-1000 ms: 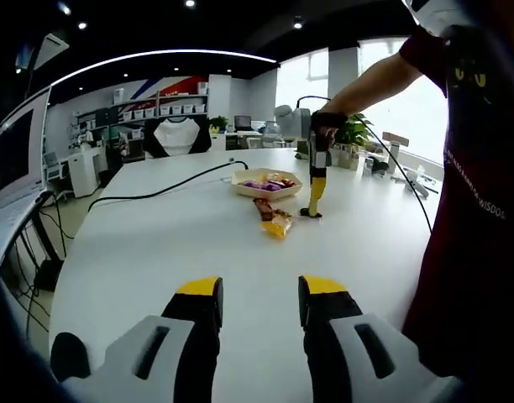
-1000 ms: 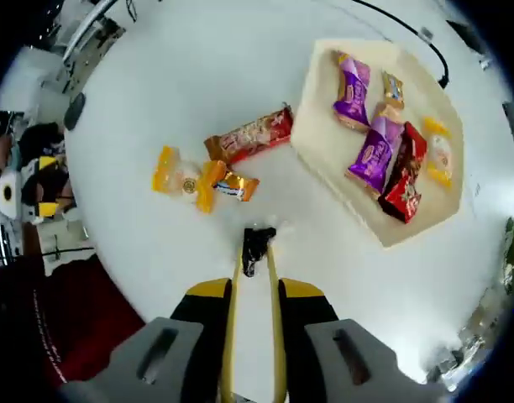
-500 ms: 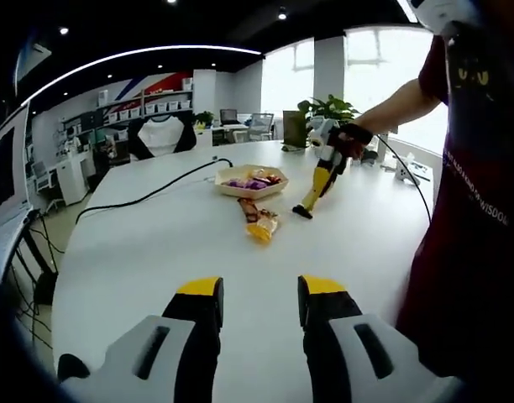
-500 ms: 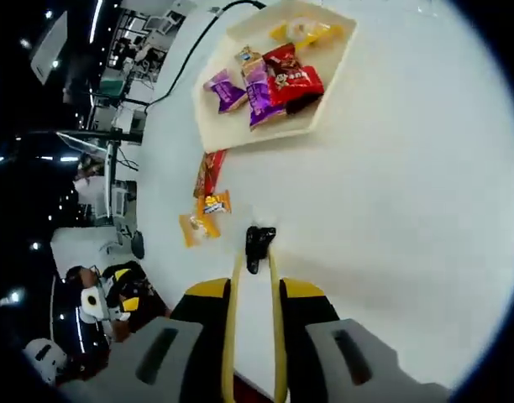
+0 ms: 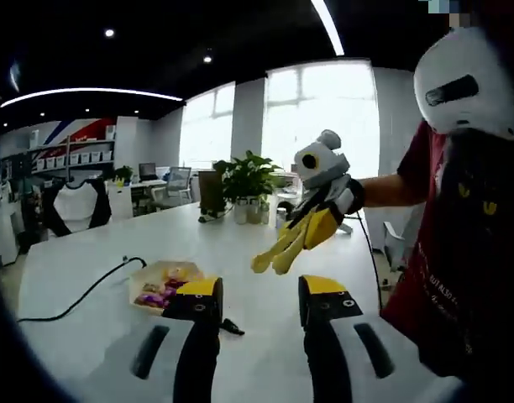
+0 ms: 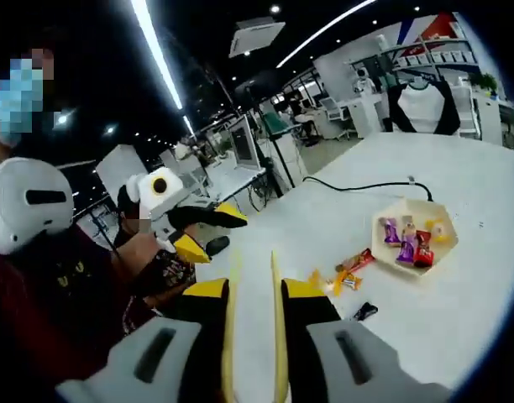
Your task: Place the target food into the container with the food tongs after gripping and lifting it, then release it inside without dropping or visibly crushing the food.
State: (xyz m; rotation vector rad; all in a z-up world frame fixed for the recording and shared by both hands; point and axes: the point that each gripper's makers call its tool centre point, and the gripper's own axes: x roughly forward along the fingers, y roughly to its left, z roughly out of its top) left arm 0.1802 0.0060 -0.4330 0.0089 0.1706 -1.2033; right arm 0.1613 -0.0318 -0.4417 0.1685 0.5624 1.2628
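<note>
My right gripper (image 6: 253, 290) is shut on yellow food tongs (image 6: 273, 277), which jut up between its jaws with nothing between their tips. In the left gripper view, a person's hand holds that right gripper (image 5: 312, 231) in the air, tongs (image 5: 278, 252) pointing left. A cream hexagonal tray (image 6: 411, 204) holds purple, red and yellow snack packets. A red-wrapped bar (image 6: 358, 261) and yellow packets (image 6: 331, 281) lie on the white table beside it. My left gripper (image 5: 259, 290) is open over the table, near the tray (image 5: 138, 281).
A small black object (image 6: 364, 311) lies on the table near the loose snacks and in front of the left gripper (image 6: 208, 232). A black cable (image 6: 358, 186) runs across the table behind the tray. Potted plants (image 5: 247, 180) stand at the far edge.
The right gripper has risen off the table with the tongs, away from the snacks; the black object stays on the table. Both cameras have tilted up toward the room.
</note>
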